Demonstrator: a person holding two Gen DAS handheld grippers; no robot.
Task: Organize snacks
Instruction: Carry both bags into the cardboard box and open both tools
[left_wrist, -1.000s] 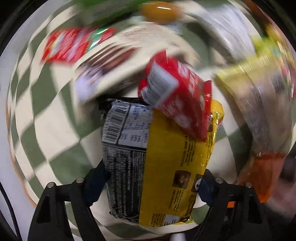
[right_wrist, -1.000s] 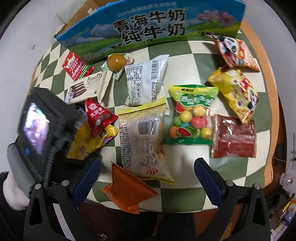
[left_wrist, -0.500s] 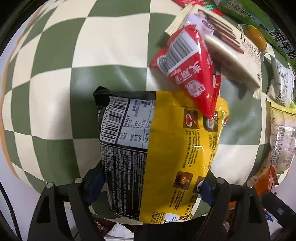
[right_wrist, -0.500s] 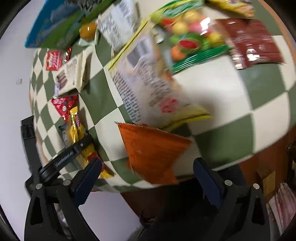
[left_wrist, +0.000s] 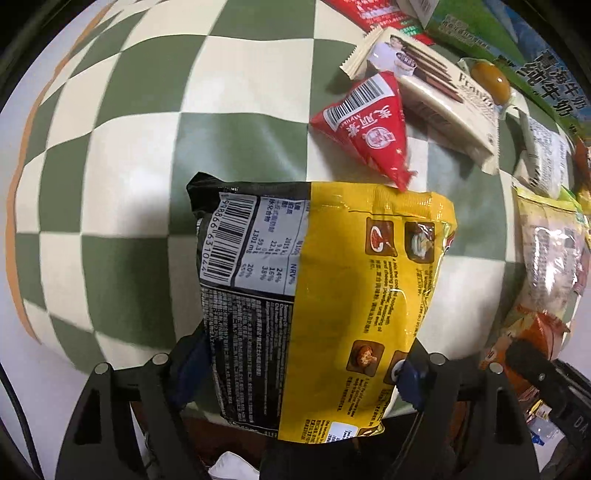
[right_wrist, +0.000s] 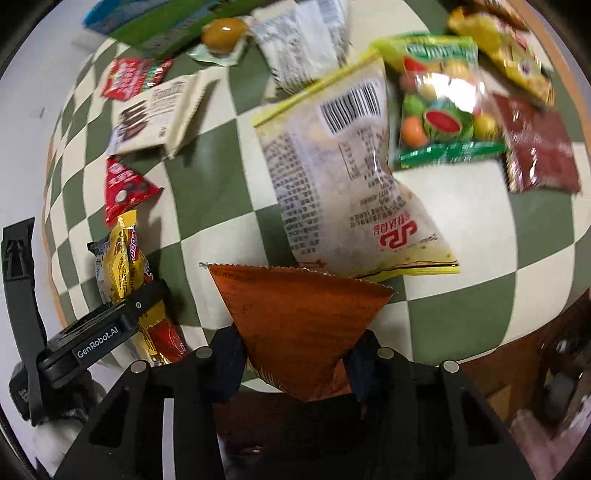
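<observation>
**Both grippers on packets at the near table edge**

At the near edge of the green-and-cream checked table (left_wrist: 122, 280) I have my left gripper (left_wrist: 299, 363) straddling a yellow-and-black crinkly noodle packet (left_wrist: 332, 280), which lies flat and overhangs the edge toward me. Its jaws sit against the packet's two long sides; I judge them closed on it, though the grip looks light. Just beyond its far right corner rests a small red triangular pouch (left_wrist: 369, 129), its tip touching the yellow film.

To the right, my right gripper (right_wrist: 295, 367) is pinching the near point of an orange foil triangular snack bag (right_wrist: 295, 317), whose far serrated edge slips under a pale, clear-windowed bag with a barcode (right_wrist: 351, 177).

Both packets should be light, soft and slippery. The noodle block inside gives the yellow one some stiffness, so holding across its width near the middle seems sound; squeeze hard and the contents may crack. The orange bag is puffy and could slide out, so I would take it at the crimped seam.
</observation>
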